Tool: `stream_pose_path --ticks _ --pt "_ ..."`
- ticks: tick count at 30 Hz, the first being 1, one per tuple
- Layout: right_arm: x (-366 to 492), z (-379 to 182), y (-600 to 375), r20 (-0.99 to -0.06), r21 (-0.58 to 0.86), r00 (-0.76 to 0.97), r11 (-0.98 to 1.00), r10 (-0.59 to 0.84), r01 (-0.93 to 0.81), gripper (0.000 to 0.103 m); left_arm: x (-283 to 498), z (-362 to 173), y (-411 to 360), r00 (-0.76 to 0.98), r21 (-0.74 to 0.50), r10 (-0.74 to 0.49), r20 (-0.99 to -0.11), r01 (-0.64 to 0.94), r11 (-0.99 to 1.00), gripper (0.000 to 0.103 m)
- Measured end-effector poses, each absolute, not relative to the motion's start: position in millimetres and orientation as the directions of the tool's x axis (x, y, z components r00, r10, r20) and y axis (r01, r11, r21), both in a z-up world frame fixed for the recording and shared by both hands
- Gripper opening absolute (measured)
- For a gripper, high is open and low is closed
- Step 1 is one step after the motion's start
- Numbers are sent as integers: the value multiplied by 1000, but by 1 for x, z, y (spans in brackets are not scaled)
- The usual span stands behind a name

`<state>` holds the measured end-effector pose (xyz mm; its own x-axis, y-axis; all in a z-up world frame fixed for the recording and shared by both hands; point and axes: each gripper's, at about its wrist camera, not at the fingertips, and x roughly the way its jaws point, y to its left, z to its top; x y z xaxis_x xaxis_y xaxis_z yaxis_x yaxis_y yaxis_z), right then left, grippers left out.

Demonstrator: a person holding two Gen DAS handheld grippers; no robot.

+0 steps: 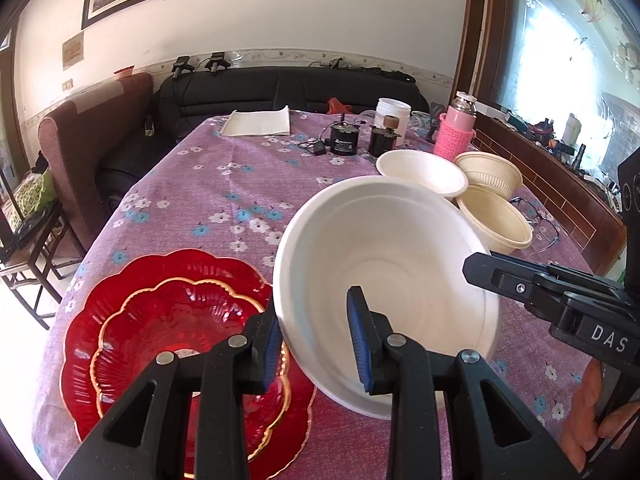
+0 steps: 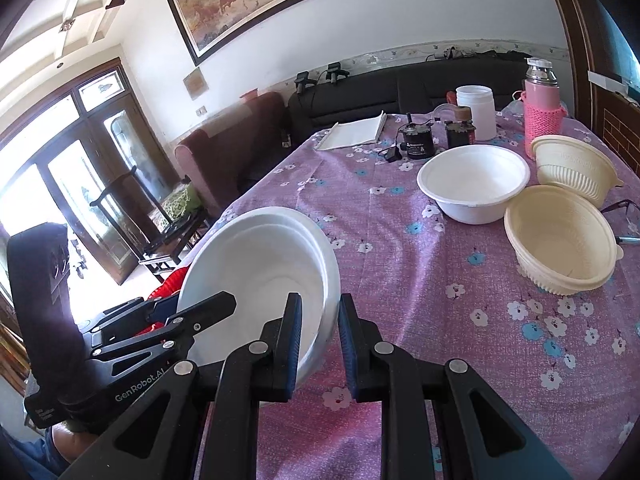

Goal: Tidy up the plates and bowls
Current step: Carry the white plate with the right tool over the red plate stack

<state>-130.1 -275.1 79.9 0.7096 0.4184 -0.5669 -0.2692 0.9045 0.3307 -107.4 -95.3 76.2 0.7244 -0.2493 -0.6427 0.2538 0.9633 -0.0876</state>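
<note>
While both claws pinch opposite sides of the white foam bowl's rim, each narrowed with one pad inside the wall and one outside, the bowl hangs tilted just above the purple floral surface. The left claw grips the rim nearest the stacked red glass plates; the right claw grips the far side. A good carry, I judge, means levelling the bowl, moving both hands together so the thin foam does not twist or crack, and lowering it squarely into the matching white bowl near the two cream ribbed bowls. From neither view can the bowl's underside be seen, nor whether it fully clears the plates. Glasses beside the cream bowls are cut off, and the small dark gadgets beyond are hard to identify.
</note>
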Motion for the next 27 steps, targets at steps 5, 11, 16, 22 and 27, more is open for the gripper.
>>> stream_pose_path --ticks 5,11,16,22,27 --pt "-125 83 -257 -568 338 690 891 449 -302 21 -115 80 -72 740 -93 -228 -633 219 971 29" --pt "-120 87 -226 -569 336 658 870 493 -361 21 -122 84 -39 759 -90 -177 -627 155 984 32" --pt "-113 83 -200 -583 357 606 841 541 -407 21 -126 81 -13 758 -91 -139 -637 105 990 32" --pt "-105 68 -169 -620 370 538 817 571 -442 21 -131 66 15 742 -96 -96 -664 42 994 34" --pt "-100 51 -148 -655 367 490 809 575 -459 21 -128 52 30 720 -107 -76 -690 3 994 34"
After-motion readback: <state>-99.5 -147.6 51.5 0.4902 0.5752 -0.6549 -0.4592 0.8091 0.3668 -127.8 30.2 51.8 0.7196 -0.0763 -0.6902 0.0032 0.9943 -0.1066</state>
